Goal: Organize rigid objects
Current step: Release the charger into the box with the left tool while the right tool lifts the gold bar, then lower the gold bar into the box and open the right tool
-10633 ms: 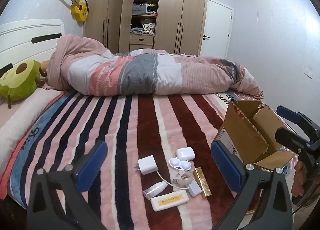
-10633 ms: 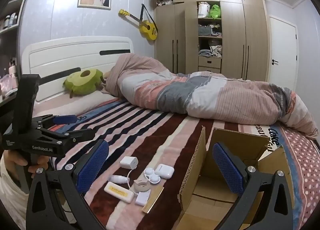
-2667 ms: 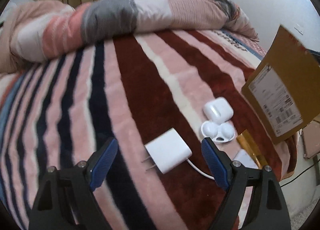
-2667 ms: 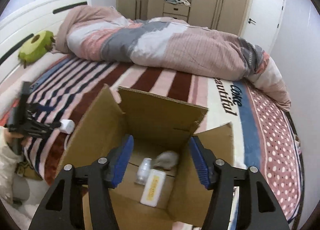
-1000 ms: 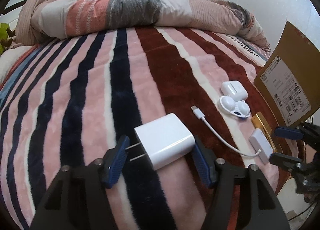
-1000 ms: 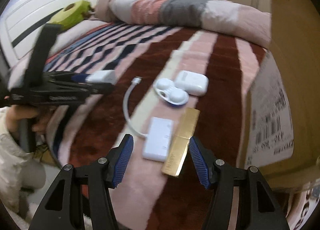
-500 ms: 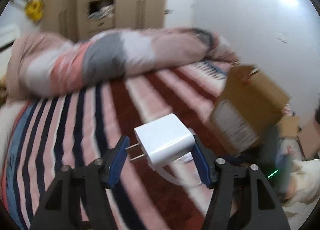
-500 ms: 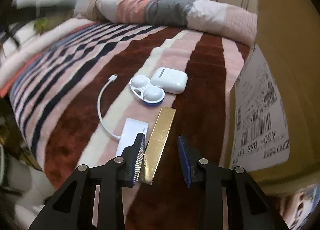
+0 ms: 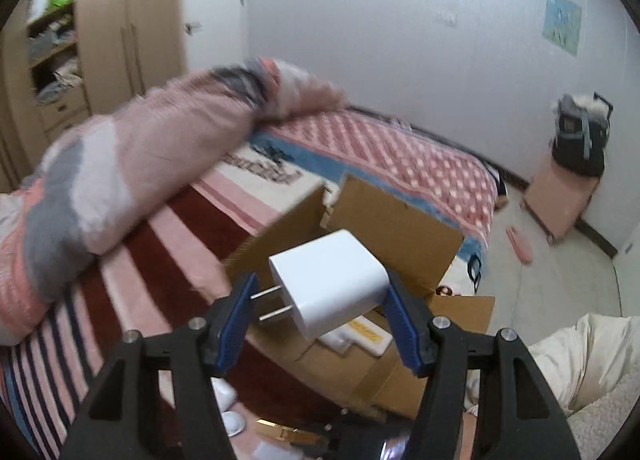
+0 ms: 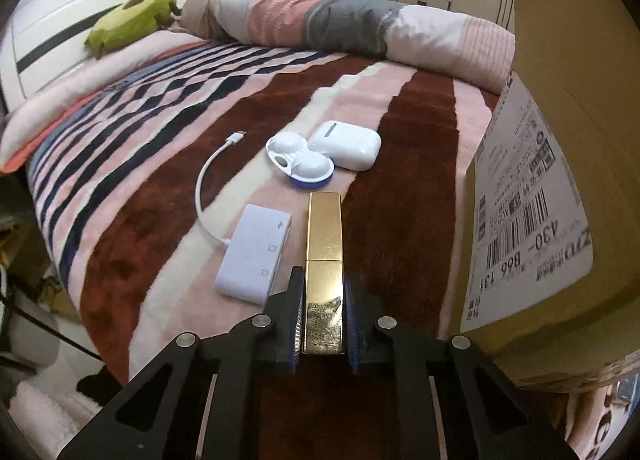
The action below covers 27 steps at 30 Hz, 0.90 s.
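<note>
the white charger block (image 9: 328,282) sits clamped between the left gripper (image 9: 324,324) fingers (image 9: 236,318), its two metal prongs poking toward the 9 o'clock finger, carried in the air above the open cardboard box (image 9: 400,232). inside the box, just under the charger, a white flat piece with a yellow label (image 9: 360,336) shows; anything else in there is hidden. the box stands on the striped blanket (image 9: 168,236) near the bed's edge, its flaps standing up.

in the right wrist view the gold bar-shaped case (image 10: 324,260) lies on the same blanket, long axis running toward 12 o'clock, and the right gripper (image 10: 323,318) has just been closing on it — its blue pads now press both long sides of the case's near end. just beside the case at 9 o'clock lies the white adapter hub (image 10: 254,256), its cable (image 10: 206,183) curling away toward 11 o'clock to a loose plug. at 12 o'clock from the case, nearly touching its far end, is the white contact lens case (image 10: 300,161) on a blue base, and touching that at 1 o'clock the white earbud case (image 10: 346,143). the box's side wall with its shipping label (image 10: 524,195) rises at 3 o'clock, close to the gold case.

further out — a rolled pink and grey duvet (image 10: 352,19) across the bed, a green avocado plush (image 10: 132,17) by the white headboard (image 10: 80,11), and a wardrobe (image 9: 100,43) at the back.
</note>
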Tool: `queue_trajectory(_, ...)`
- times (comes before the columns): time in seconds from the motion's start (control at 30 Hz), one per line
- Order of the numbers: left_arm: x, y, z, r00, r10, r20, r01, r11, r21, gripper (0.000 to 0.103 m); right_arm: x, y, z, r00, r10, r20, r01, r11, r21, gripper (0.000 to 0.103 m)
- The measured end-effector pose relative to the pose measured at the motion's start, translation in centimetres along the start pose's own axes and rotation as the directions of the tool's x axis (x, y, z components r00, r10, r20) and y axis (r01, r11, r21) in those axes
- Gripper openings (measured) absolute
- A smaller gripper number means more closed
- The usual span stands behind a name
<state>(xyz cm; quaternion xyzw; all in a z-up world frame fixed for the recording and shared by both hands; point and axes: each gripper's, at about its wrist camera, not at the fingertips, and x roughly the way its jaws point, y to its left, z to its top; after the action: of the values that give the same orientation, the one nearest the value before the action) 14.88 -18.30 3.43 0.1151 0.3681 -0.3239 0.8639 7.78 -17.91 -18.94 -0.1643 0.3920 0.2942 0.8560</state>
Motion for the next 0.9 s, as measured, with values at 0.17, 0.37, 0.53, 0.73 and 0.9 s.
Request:
queue_trajectory(0.17, 3.6, -0.4, -0.1, 0.996, 0.015, -0.086, -0.015, 1.0, -0.007, 0.06, -0.7, -0.1, -0.1, 0.999, 0.041, 0.007, -0.041, 0.999, -0.011, 0.014)
queue_trajectory(0.37, -1.1, 1.5, -0.8, 0.998, 0.036, 0.041, -0.034, 0.998, -0.055, 0.071, -1.8, 0.3, 0.4, 0.996, 0.083, 0.027, -0.082, 0.996, -0.015, 0.014)
queue_trajectory(0.53, -6.8, 5.0, -4.4, 0.975, 0.196, 0.107, -0.178, 0.971, -0.16, 0.073, -3.5, 1.5, 1.4, 0.989, 0.142, 0.05, -0.141, 0.99, -0.024, 0.013)
queue_trajectory(0.73, -11.0, 9.0, -11.8, 0.93, 0.358, 0.085, -0.324, 0.905, -0.275, 0.077, -8.0, 3.5, 4.1, 0.955, 0.275, 0.108, -0.27, 0.961, -0.057, 0.013)
queue_trajectory(0.9, -10.7, 10.6, -16.8, 0.921, 0.387, 0.033, -0.356, 0.875, -0.327, 0.077, -12.7, 2.5, 7.1, 0.943, 0.275, 0.186, -0.266, 0.961, -0.068, 0.013)
